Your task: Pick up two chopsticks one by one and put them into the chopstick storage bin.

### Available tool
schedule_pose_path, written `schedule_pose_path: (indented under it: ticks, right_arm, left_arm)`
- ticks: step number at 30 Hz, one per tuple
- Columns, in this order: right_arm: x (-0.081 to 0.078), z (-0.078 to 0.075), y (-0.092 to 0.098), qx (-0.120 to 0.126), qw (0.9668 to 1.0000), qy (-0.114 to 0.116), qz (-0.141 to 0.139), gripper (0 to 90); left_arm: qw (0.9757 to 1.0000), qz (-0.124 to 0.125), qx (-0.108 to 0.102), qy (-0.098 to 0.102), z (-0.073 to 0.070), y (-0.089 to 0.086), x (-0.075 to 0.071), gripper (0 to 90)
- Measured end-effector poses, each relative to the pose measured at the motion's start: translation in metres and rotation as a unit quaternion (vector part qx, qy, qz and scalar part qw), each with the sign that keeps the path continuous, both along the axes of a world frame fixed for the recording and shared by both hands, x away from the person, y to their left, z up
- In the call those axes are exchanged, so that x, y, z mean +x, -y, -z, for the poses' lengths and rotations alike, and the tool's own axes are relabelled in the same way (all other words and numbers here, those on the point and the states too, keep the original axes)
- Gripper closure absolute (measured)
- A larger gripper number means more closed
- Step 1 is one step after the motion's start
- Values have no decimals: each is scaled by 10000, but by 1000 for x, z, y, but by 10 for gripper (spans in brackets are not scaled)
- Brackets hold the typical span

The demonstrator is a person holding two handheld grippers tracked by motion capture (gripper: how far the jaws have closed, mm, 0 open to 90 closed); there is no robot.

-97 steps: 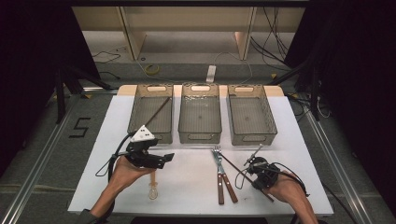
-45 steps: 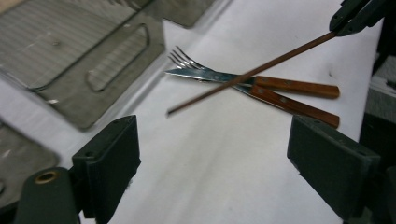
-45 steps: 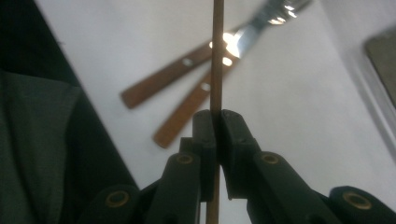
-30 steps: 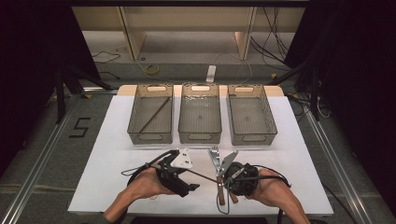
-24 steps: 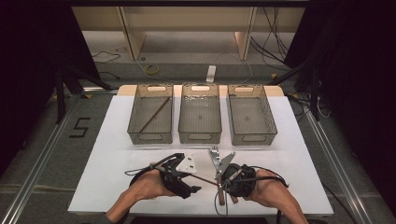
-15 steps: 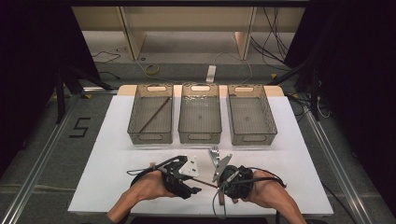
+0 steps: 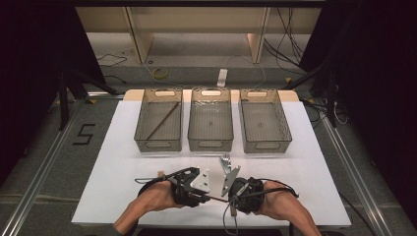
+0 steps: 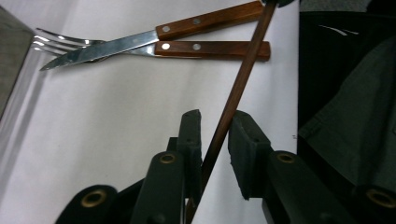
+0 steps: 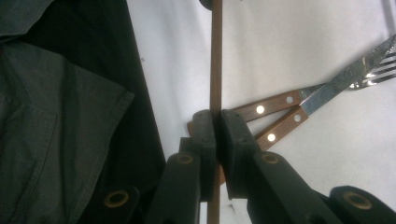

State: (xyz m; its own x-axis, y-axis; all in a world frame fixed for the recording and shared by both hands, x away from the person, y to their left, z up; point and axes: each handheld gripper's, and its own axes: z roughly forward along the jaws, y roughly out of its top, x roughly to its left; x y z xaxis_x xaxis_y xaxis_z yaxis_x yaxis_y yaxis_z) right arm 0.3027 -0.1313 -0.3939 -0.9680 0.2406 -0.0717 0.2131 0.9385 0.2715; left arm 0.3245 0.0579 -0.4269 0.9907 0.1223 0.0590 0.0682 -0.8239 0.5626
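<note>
While both grippers face each other at the near edge of the white table (image 7: 123, 162), the high view shows the left gripper (image 7: 209, 195) and the right gripper (image 7: 227, 200) sharing a thin brown chopstick (image 7: 218, 199) between them; three mesh baskets (image 7: 210, 126) stand beyond.

Left gripper view: its jaws have just been closing around the chopstick (image 8: 233, 93); one pad touches it, the other stands slightly apart. A fork (image 8: 56, 39) and a knife (image 8: 154, 39) lie crossed behind.

Right gripper view: the right gripper (image 9: 216, 122) is clamped on the chopstick (image 9: 215, 56), above the wooden-handled knife (image 9: 336, 84).
</note>
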Motion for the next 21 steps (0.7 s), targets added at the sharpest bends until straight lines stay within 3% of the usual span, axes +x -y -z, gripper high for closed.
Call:
schedule_pose_path:
  ticks: [8,10,12,16,21]
  right_arm:
    - [0,2,6,-25,9996,-18,-263,817]
    - [2,2,8,62,9999,-60,-107,794]
    - [5,0,11,197,9996,-174,37,706]
    - [12,-7,21,466,9983,-70,335,571]
    - [19,-12,36,875,9926,-2,841,452]
  left_arm:
    - [9984,516,95,-224,2,3,-7,842]
    - [9985,486,117,-210,1,3,-8,848]
    - [9989,404,124,-193,1,1,-7,850]
    - [9996,240,87,-132,-1,-3,-2,850]
    - [9999,-129,84,-27,-4,-11,4,850]
